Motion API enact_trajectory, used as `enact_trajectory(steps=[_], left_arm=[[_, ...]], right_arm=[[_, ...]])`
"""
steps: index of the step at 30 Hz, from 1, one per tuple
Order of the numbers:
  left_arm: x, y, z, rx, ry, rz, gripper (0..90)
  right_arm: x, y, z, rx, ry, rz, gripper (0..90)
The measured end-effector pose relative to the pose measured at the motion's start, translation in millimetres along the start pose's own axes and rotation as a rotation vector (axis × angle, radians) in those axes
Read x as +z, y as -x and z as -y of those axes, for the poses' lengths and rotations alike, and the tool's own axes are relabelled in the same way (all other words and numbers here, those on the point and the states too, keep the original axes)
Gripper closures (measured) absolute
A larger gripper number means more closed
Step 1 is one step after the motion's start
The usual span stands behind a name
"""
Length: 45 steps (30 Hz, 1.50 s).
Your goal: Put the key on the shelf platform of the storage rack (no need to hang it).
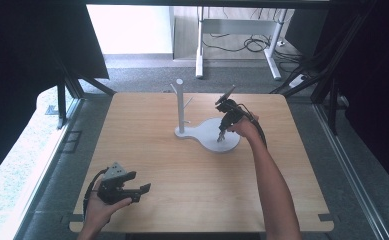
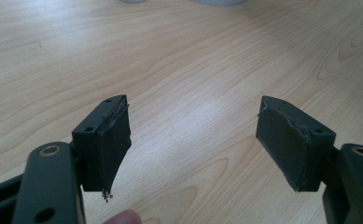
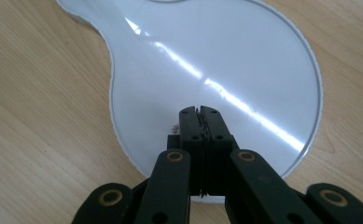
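Above the white base [image 3: 226,56], right tongs [image 3: 201,112] pressed together; left tongs [image 2: 193,140] spread

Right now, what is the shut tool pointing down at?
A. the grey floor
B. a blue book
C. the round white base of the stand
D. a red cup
C: the right tool, jaws pressed together, hangs over the round white base of the stand with the post; the left tool is open over the bare wooden table.
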<state>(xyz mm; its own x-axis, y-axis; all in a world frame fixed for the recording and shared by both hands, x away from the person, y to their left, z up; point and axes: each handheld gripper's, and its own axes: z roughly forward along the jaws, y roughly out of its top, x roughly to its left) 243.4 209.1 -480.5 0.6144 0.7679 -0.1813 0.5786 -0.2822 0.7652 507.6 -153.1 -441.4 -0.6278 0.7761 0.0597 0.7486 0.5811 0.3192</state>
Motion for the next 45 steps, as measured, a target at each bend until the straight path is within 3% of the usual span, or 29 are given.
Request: enact_trajectory(steps=[21,27,37,45], left_arm=[[4.9,0.6,0.8,0.002,-0.032,0.009,26.3],[5.4,0.5,1.1,0.001,-0.032,0.01,26.3],[5.9,-0.8,1.7,-0.003,-0.033,0.009,26.3],[5.2,-1.3,1.7,-0.004,-0.03,0.006,26.3]], right_arm=[[24.3,6.0,9.2,0.03,0.002,0.036,88.4],[23.1,4.6,9.0,0.022,0.009,0.025,80.8],[6.1,4.8,12.2,0.023,0.087,0.035,62.0],[-12.4,-1.2,19.6,-0.012,0.141,0.032,56.1]])
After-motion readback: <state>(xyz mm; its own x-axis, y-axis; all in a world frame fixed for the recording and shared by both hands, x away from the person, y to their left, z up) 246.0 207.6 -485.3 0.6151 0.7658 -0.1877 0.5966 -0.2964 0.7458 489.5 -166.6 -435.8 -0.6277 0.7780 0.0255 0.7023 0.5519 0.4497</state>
